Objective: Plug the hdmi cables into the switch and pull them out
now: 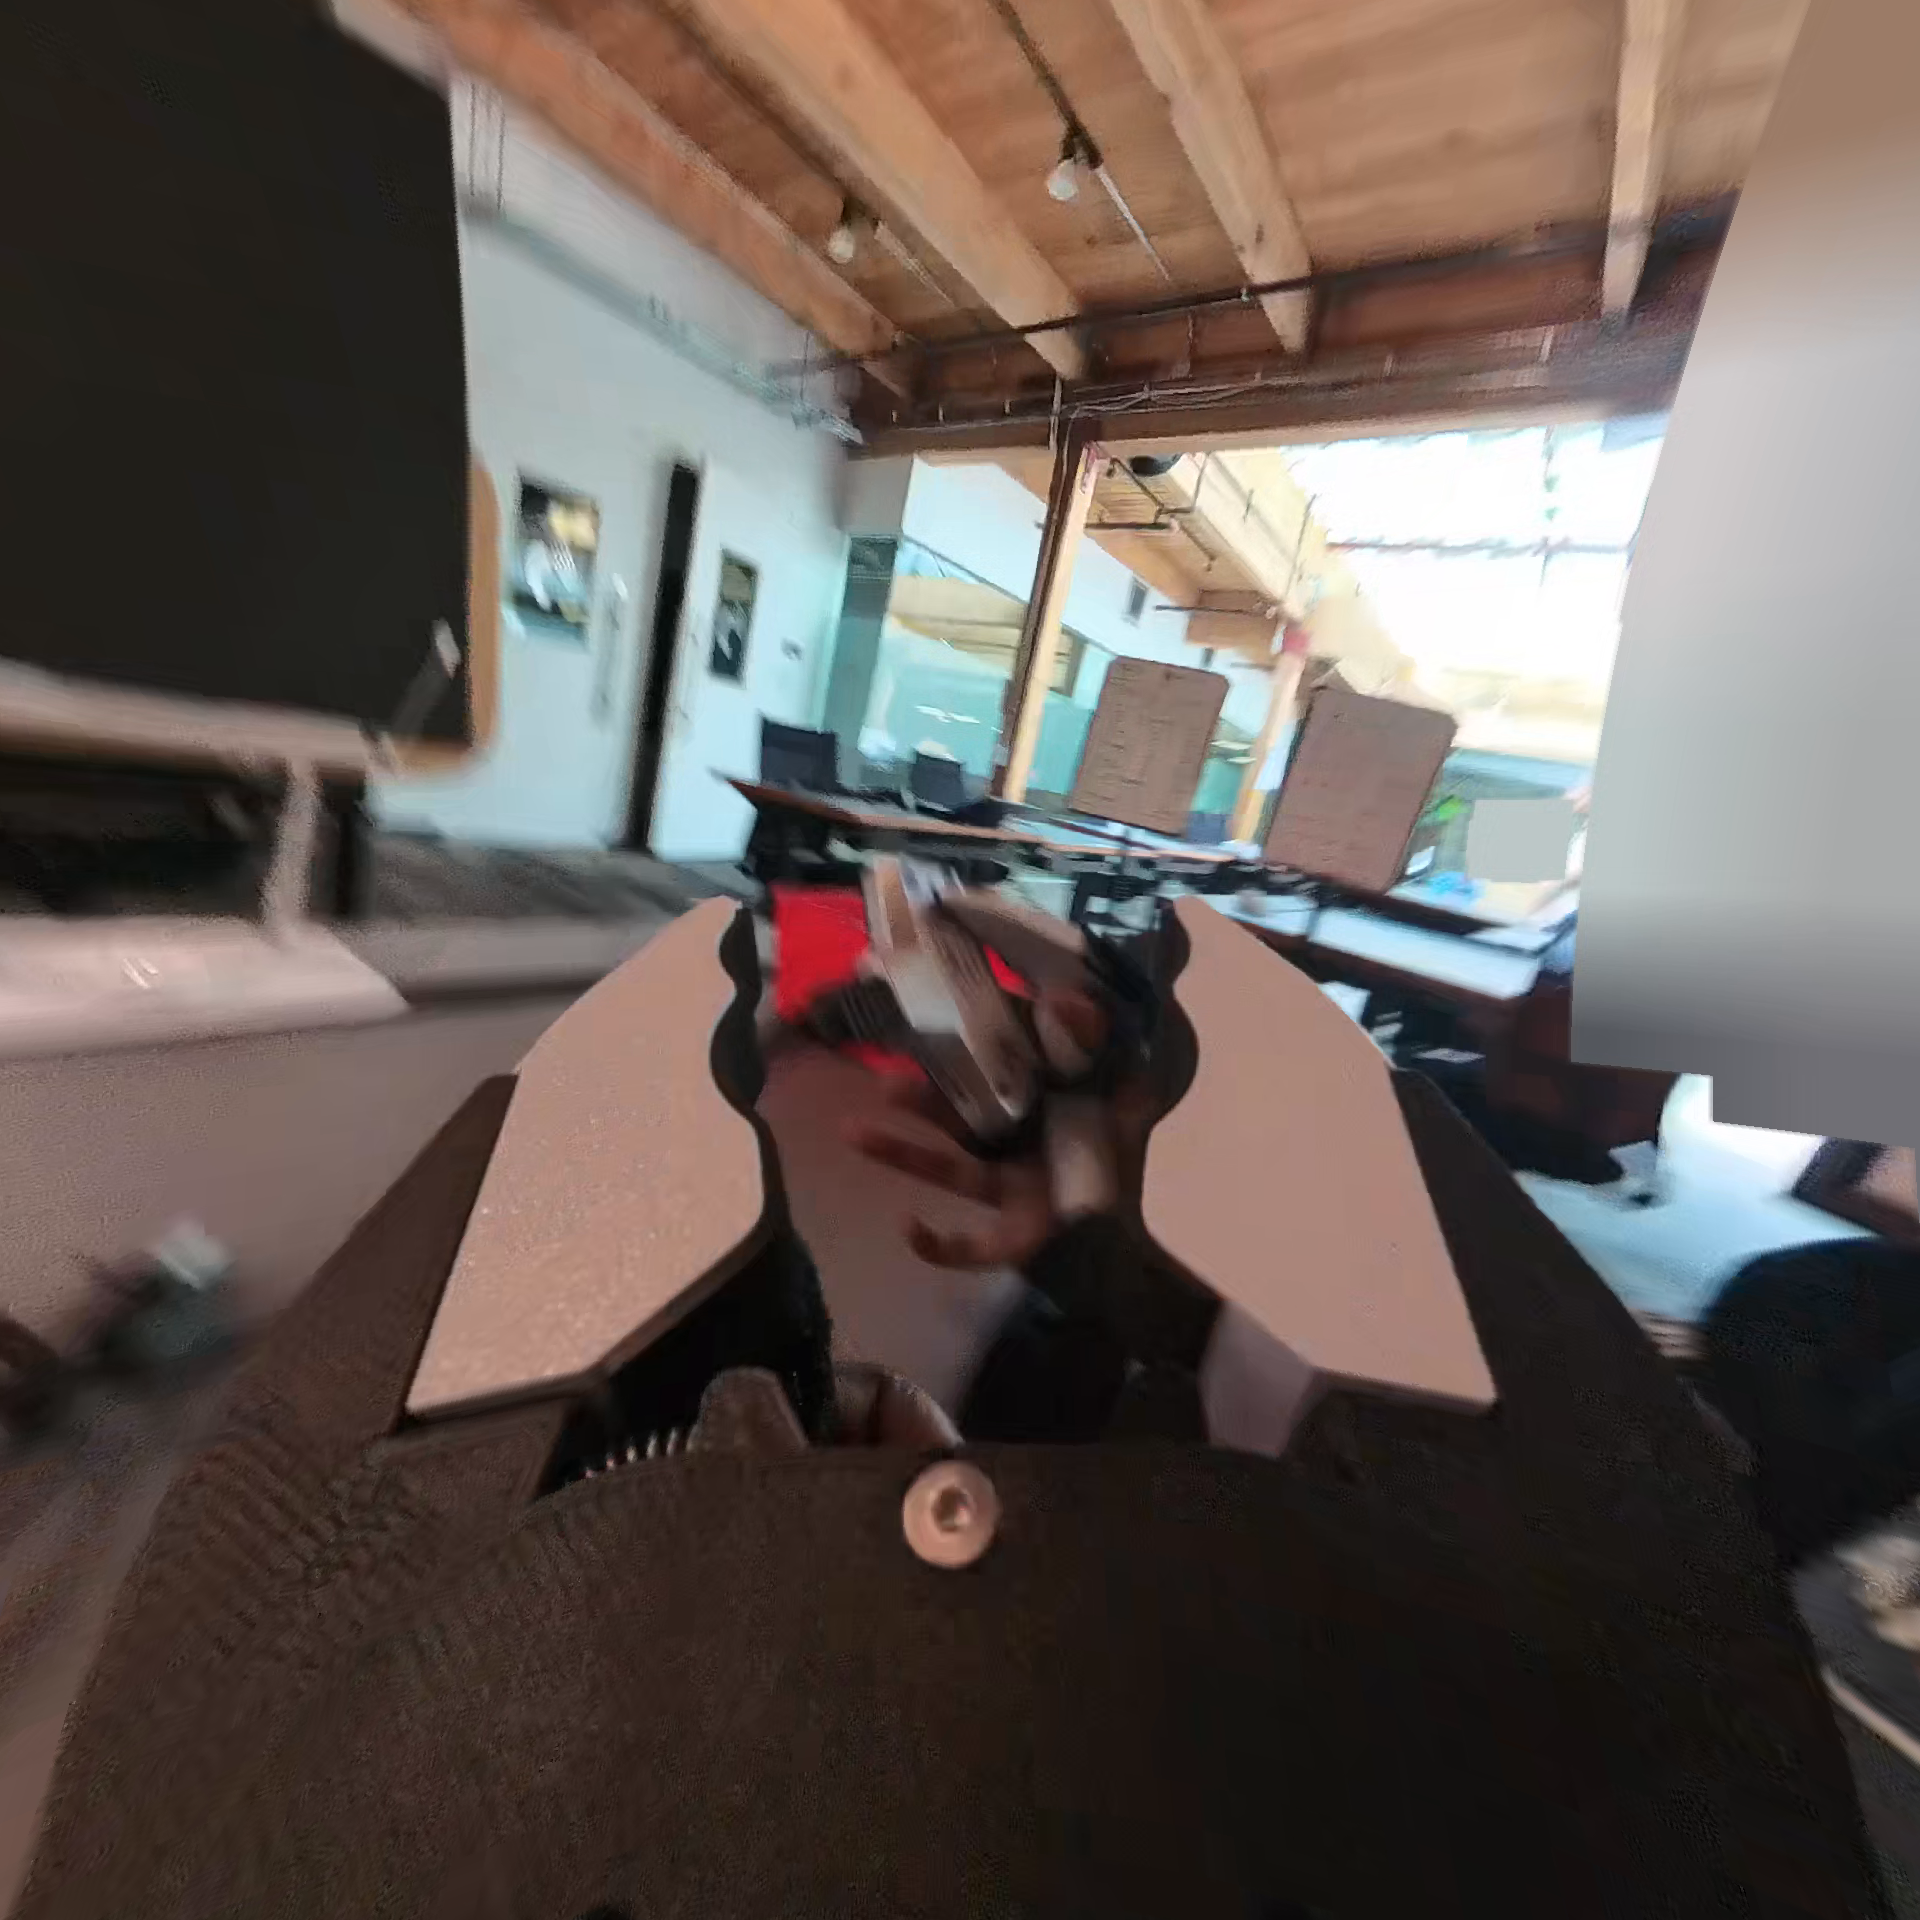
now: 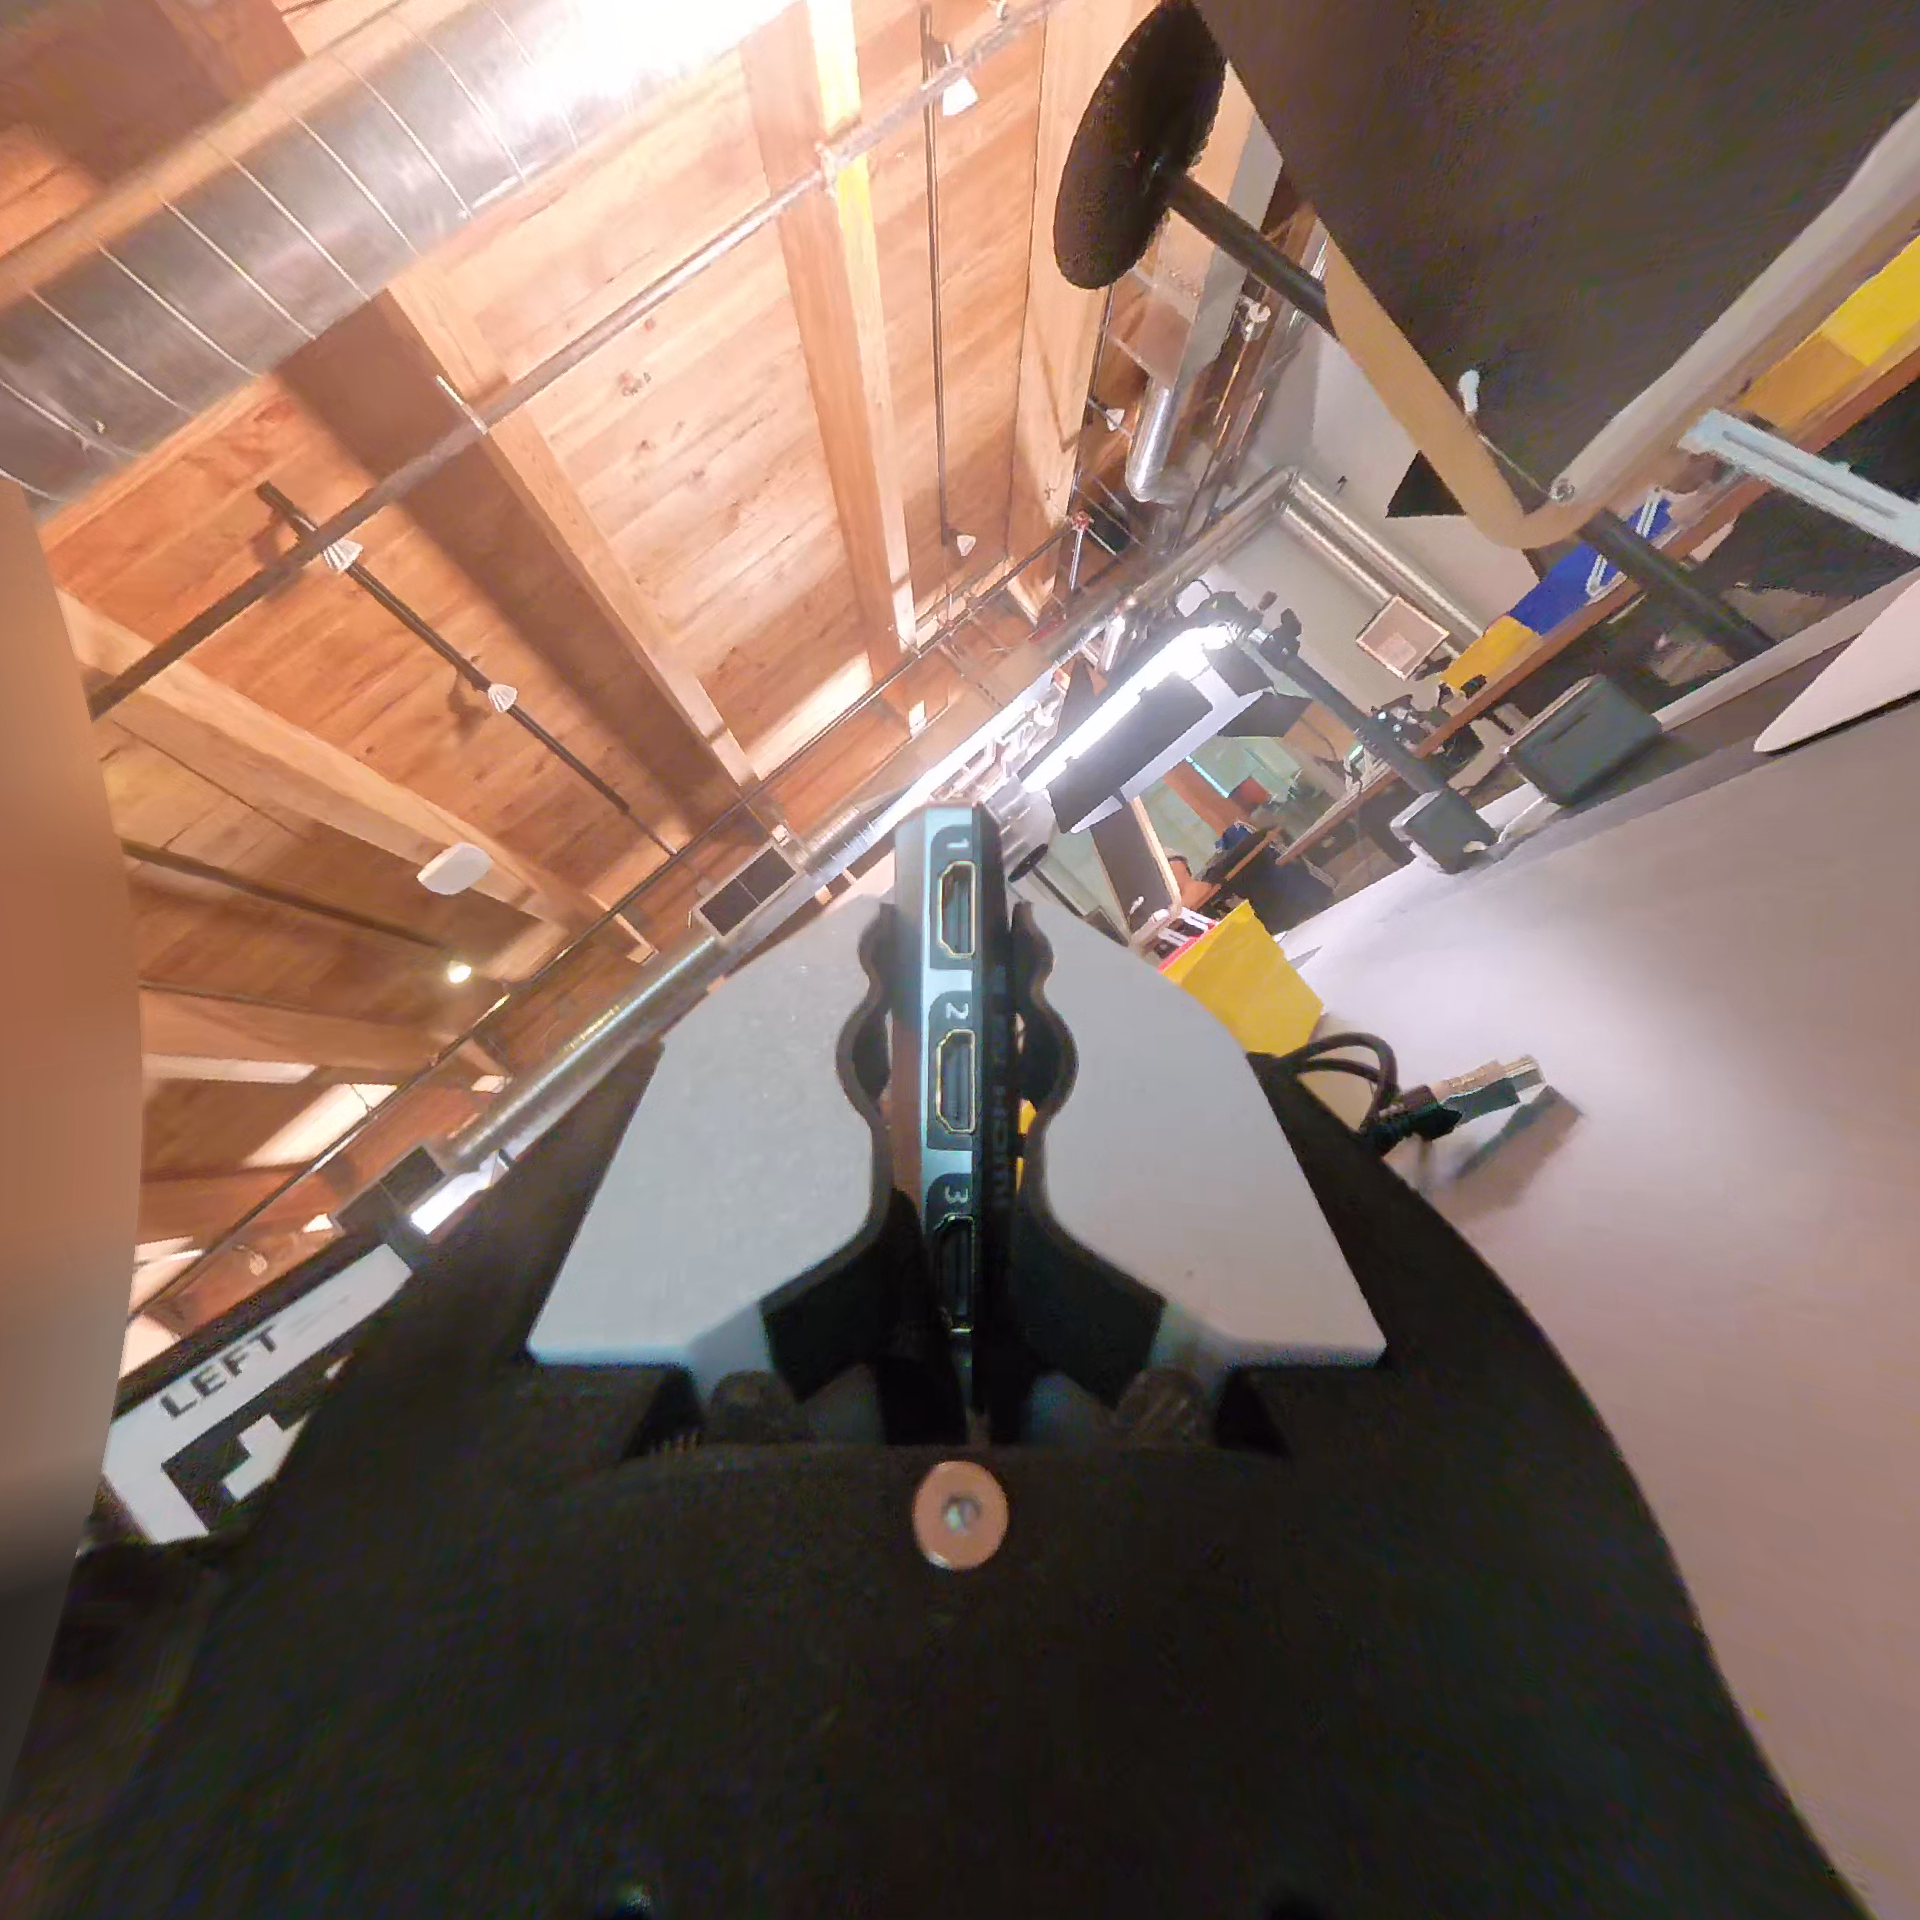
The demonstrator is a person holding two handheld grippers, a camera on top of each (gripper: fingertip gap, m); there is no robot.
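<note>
Yellow bag [image 2: 1242, 971] on grey floor [image 2: 1662, 1039]; wooden ceiling beams [image 2: 831, 312] (silver duct [image 2: 260, 208] alongside).

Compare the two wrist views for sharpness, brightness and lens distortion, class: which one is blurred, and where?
Left wrist view: motion blur smears the room and the far right tongs, while its own left tongs stay sharp; the windows are overexposed. Right wrist view: crisp, the switch ports clear between the right tongs; ceiling glare at top; the wide-angle lens bends the beams and the table edge.

Printed port markings on the switch [image 2: 956, 1039] edge, a lettered tag [image 2: 223, 1382] lower left
</note>
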